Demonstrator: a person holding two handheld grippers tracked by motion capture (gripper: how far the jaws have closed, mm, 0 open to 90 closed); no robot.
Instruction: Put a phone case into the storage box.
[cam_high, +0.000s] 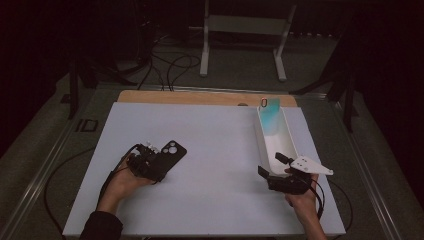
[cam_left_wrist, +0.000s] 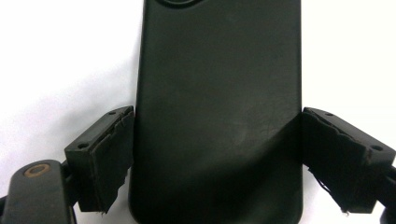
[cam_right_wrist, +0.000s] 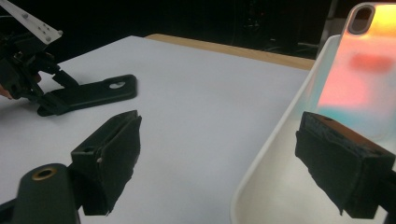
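A black phone case (cam_high: 171, 151) lies on the white table top, camera cutout at its far end. My left gripper (cam_high: 156, 165) is shut on its near end, and both pads press on its long sides (cam_left_wrist: 217, 140). A translucent teal and pink phone case (cam_high: 270, 120) leans upright at the far end of a long white tray (cam_high: 289, 145). My right gripper (cam_high: 272, 165) is open at the tray's near end, one jaw over the table and one over the tray (cam_right_wrist: 217, 154), with nothing between them. The right gripper view also has the tinted case (cam_right_wrist: 364, 70) and the black case (cam_right_wrist: 93, 95).
The white board (cam_high: 215, 175) covers a wooden table whose far edge (cam_high: 200, 97) shows behind it. A white metal stand (cam_high: 245, 30) and cables (cam_high: 170, 62) are on the floor beyond. Cables trail from both grippers off the near edge.
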